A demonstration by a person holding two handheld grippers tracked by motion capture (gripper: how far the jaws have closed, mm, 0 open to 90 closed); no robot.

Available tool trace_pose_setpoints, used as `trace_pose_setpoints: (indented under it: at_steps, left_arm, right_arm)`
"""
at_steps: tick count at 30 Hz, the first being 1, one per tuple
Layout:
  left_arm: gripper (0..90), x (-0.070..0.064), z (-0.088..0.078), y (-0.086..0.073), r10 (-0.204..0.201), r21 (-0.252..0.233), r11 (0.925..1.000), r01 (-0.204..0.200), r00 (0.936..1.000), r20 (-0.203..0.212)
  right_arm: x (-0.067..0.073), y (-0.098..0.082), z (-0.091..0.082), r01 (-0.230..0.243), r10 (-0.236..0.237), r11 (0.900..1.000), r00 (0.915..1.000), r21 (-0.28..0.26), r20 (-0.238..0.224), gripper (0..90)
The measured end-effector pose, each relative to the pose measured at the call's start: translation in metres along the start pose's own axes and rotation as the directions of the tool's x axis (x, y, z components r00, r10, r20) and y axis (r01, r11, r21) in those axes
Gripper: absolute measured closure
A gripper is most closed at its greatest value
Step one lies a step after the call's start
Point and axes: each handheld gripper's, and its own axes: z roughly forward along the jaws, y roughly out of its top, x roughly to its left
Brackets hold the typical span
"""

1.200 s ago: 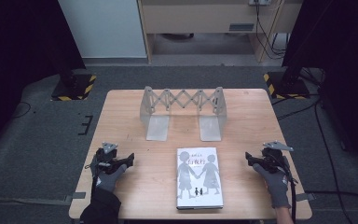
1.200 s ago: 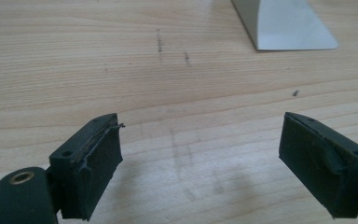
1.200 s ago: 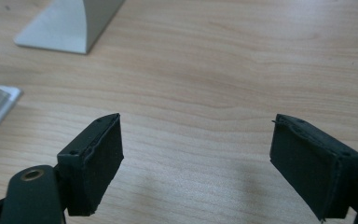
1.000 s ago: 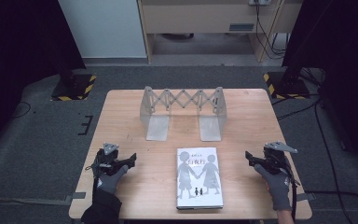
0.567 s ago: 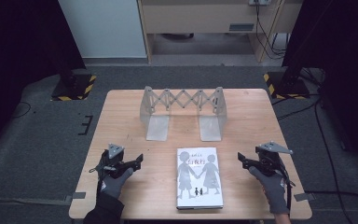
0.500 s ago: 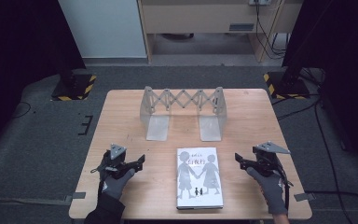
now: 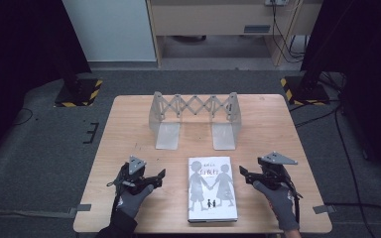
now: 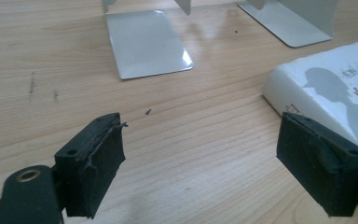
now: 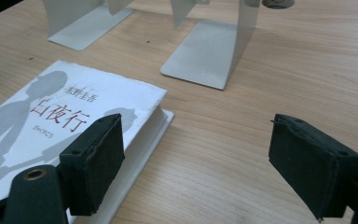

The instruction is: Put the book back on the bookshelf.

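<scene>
Book [image 7: 212,188] lies flat between left gripper [image 7: 160,174] and right gripper [image 7: 242,173], both agape.

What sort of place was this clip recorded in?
Probably a lab or studio set up for recording, not a home. A bare light wooden table stands on grey carpet, flanked by black stands with yellow-and-black striped bases, with dark curtains at the sides and loose cables behind.
</scene>
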Motion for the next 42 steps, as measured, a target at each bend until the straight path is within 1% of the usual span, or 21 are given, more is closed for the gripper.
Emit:
trace_pose_setpoints:
  at_steps: [2, 7, 9, 11, 12, 13, 15, 16, 18, 21, 22, 27, 28, 31, 36, 38, 39, 42]
  left_arm:
    - [14.0, -0.005, 0.001, 0.0, 0.015, 0.006, 0.9999, -0.015, 0.9999, 0.008]
    - [14.2, -0.012, 0.004, 0.0, 0.015, 0.004, 0.9999, -0.015, 0.9996, 0.024]
    - [14.1, -0.015, 0.005, 0.001, 0.017, 0.004, 0.9999, -0.017, 0.9994, 0.032]
    - [14.1, -0.018, 0.007, 0.001, 0.02, 0.001, 0.9998, -0.02, 0.9991, 0.037]
    - [14.4, -0.019, 0.007, 0.001, 0.025, 0.004, 0.9997, -0.025, 0.999, 0.039]
    - [14.5, -0.021, 0.008, 0.001, 0.025, 0.001, 0.9997, -0.025, 0.9989, 0.04]
    - [14.8, -0.024, 0.009, 0.001, 0.036, 0.001, 0.9993, -0.036, 0.9985, 0.041]
    - [14.9, -0.026, 0.009, 0.001, 0.04, 0.003, 0.9992, -0.04, 0.9984, 0.039]
    - [15.0, -0.03, 0.011, 0.0, 0.041, 0.002, 0.9991, -0.042, 0.9977, 0.053]
    - [15.1, -0.036, 0.014, 0.0, 0.048, 0.007, 0.9988, -0.049, 0.9972, 0.057]
    - [15.1, -0.038, 0.016, 0.0, 0.049, 0.007, 0.9988, -0.049, 0.9964, 0.069]
    - [15.2, -0.046, 0.02, -0.001, 0.065, 0.018, 0.9976, -0.066, 0.9947, 0.08]
    - [15.2, -0.049, 0.021, -0.001, 0.067, 0.019, 0.9975, -0.068, 0.9942, 0.084]
    - [15.2, -0.053, 0.025, -0.001, 0.074, 0.028, 0.9967, -0.077, 0.993, 0.092]
    - [14.8, -0.059, 0.032, -0.003, 0.088, 0.049, 0.9945, -0.093, 0.991, 0.101]
    - [14.5, -0.061, 0.034, -0.004, 0.093, 0.056, 0.9935, -0.099, 0.9907, 0.099]
    - [14.5, -0.061, 0.035, -0.004, 0.102, 0.058, 0.9924, -0.108, 0.9899, 0.098]
    - [14.3, -0.061, 0.036, -0.003, 0.101, 0.058, 0.9926, -0.107, 0.99, 0.099]
  right_arm:
    - [0.005, 0.001, 0.001, 0.008, -0.008, 1.0, 0.9999, -0.005, -0.012, 18.3]
    - [0.013, 0.001, 0.003, 0.014, -0.014, 1.0, 0.9994, -0.008, -0.031, 18.5]
    - [0.018, 0.0, 0.006, 0.017, -0.018, 1.0, 0.9989, -0.004, -0.043, 18.5]
    - [0.019, 0.0, 0.007, 0.024, -0.024, 1.0, 0.9987, -0.001, -0.046, 18.5]
    - [0.021, -0.001, 0.008, 0.028, -0.028, 1.0, 0.9981, 0.006, -0.055, 18.5]
    - [0.022, -0.001, 0.009, 0.025, -0.024, 1.0, 0.9981, 0.005, -0.057, 18.5]
    - [0.023, -0.001, 0.01, 0.025, -0.025, 1.0, 0.9977, 0.005, -0.063, 18.6]
    - [0.025, -0.002, 0.011, 0.016, -0.016, 1.0, 0.9973, 0.006, -0.071, 18.6]
    - [0.026, -0.003, 0.013, 0.023, -0.022, 1.0, 0.9967, 0.009, -0.078, 18.7]
    - [0.029, -0.005, 0.016, 0.032, -0.03, 0.999, 0.9965, 0.014, -0.078, 19.0]
    - [0.03, -0.005, 0.016, 0.031, -0.029, 0.999, 0.9964, 0.013, -0.079, 19.1]
    - [0.035, -0.008, 0.021, 0.036, -0.034, 0.999, 0.9954, 0.018, -0.09, 19.6]
    - [0.036, -0.009, 0.022, 0.043, -0.041, 0.999, 0.995, 0.022, -0.091, 19.7]
    - [0.038, -0.011, 0.025, 0.036, -0.033, 0.999, 0.9942, 0.025, -0.103, 20.1]
    - [0.04, -0.012, 0.028, 0.033, -0.029, 0.999, 0.9931, 0.035, -0.113, 20.3]
    - [0.042, -0.014, 0.03, 0.044, -0.038, 0.998, 0.9922, 0.045, -0.119, 20.2]
    - [0.042, -0.014, 0.03, 0.044, -0.038, 0.998, 0.9922, 0.045, -0.119, 20.2]
    - [0.044, -0.016, 0.032, 0.039, -0.032, 0.998, 0.9913, 0.054, -0.128, 20.1]
